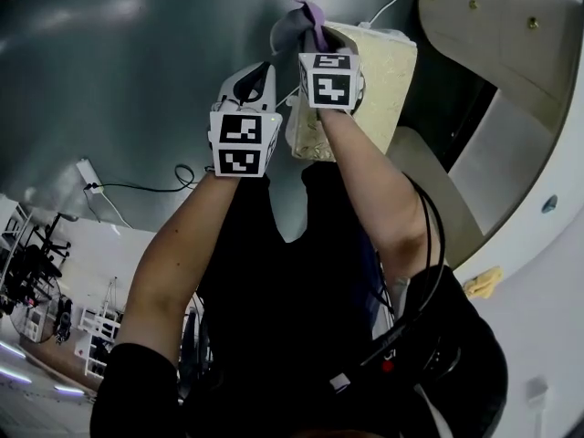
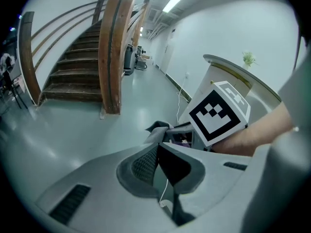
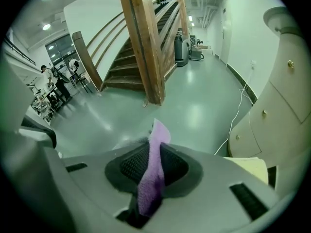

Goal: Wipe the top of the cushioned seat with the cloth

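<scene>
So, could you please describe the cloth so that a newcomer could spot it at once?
In the head view, find the beige cushioned seat at the top. At its top corner, the right hand-held gripper pinches the cloth. It is the only lilac, fuzzy thing among grey and white parts.

Pretty dim and greenish overall, ceiling strip lights [image 2: 173,2] glaring off the shiny floor [image 3: 204,113], heavy fisheye bending, dark corners.

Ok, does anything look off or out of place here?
Nothing looks spilled or damaged. One oddity: the purple cloth, pinched in the right gripper, pokes out over the floor beside the seat cushion, not on it. The left gripper is shut on nothing.
</scene>
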### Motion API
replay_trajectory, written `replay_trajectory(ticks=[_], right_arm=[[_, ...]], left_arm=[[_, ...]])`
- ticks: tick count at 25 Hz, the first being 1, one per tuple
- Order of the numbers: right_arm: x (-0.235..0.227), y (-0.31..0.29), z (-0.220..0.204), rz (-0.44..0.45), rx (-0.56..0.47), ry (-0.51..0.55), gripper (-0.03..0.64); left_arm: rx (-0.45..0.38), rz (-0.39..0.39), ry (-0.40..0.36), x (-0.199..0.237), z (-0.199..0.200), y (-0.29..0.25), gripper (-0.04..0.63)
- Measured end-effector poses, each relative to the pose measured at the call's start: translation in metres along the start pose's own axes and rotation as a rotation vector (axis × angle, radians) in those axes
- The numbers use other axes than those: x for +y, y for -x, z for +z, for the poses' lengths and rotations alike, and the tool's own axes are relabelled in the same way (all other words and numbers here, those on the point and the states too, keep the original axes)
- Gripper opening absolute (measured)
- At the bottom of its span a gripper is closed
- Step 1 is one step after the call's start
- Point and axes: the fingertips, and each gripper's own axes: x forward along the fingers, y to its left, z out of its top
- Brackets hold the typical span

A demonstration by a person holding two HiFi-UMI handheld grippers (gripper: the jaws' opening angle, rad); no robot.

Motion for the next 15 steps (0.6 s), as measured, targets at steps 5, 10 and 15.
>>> replay_trajectory(ticks=[5,10,15], right_arm=[[-0.003,0.001,-0.003,0.02,0.016,0.032,0.071],[-0.011,0.006,-0.004,0.05,0.02,0.011,0.071],[-0.031,0.013,-0.01,0.057,0.009,-0.046,0.071]], left_arm=[[0.021,0.014,0.0,-0.006,-0.003,-0.005,0.005],[0.029,0.029,-0.044,-0.021,0.003,-0.004,0.005],[0.027,0.03,-0.045,-0.036,0.004,-0.011,0.005]])
